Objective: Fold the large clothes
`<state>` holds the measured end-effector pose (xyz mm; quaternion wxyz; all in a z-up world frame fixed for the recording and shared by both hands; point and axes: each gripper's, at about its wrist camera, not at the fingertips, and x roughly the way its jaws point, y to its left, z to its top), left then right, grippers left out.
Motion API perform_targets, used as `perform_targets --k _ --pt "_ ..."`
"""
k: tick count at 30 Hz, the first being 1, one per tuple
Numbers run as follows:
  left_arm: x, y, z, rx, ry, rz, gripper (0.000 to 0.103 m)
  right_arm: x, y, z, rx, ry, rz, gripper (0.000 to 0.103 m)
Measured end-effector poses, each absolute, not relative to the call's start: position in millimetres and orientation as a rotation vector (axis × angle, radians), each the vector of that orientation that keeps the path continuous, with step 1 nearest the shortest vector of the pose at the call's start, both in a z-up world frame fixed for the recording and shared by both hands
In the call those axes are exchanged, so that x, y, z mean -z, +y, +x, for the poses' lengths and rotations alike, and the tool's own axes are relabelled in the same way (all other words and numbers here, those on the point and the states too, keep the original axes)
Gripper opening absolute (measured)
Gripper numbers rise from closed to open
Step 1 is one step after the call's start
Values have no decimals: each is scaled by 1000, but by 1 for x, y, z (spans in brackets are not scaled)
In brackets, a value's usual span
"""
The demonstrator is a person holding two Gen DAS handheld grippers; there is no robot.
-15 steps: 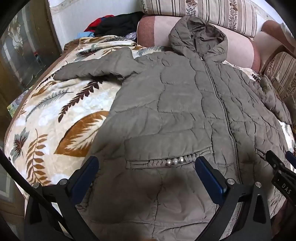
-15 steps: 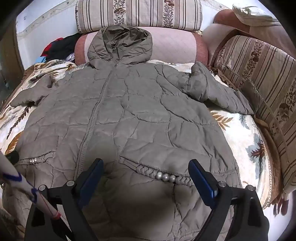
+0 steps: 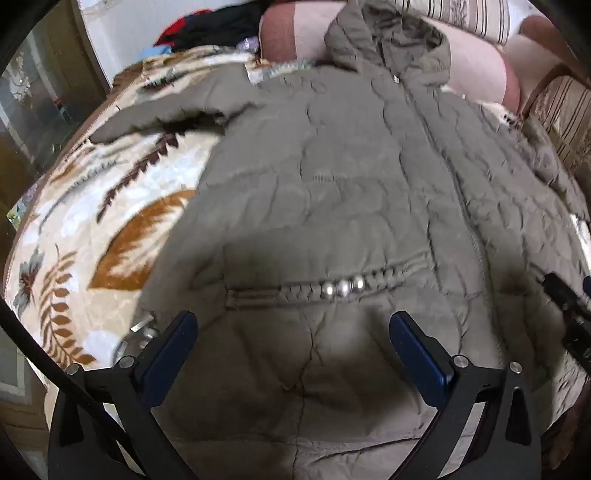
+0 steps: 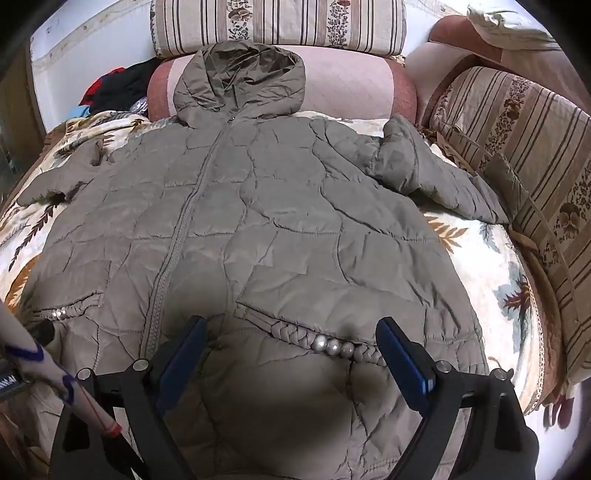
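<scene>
An olive quilted hooded jacket [image 3: 351,192] lies flat, front up and zipped, on a leaf-print blanket [image 3: 92,221]; it also fills the right wrist view [image 4: 277,229]. Its hood [image 4: 240,85] rests on a pink bolster. Both sleeves are spread out: one to the left [image 3: 166,110], one to the right [image 4: 436,173]. My left gripper [image 3: 293,325] is open and empty, low over the lower left panel, just below the braided pocket with silver beads [image 3: 341,288]. My right gripper [image 4: 291,332] is open and empty over the lower right panel, beside the other beaded pocket [image 4: 332,345].
A pink bolster [image 4: 351,88] and striped cushions [image 4: 280,26] line the back. A striped sofa arm [image 4: 517,147] runs along the right. A pile of dark and red clothes [image 4: 118,85] sits at the back left. A glass cabinet [image 3: 33,103] stands at the left.
Both grippers have dropped lower and moved slightly forward over the jacket's lower panels; the jacket looms larger. The left view is motion-blurred. The jacket has not moved.
</scene>
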<state>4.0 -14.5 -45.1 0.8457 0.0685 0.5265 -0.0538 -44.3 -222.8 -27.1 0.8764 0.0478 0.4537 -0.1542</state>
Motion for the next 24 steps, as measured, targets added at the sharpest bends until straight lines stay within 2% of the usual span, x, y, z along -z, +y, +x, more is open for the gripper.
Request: perform_targets --k 13,24 --pt "69 -18 1 96 1139 175 103 24 -224 -44 330 948 106 95" --pt "55 -15 -6 118 1110 134 103 19 -223 -47 336 934 98 95"
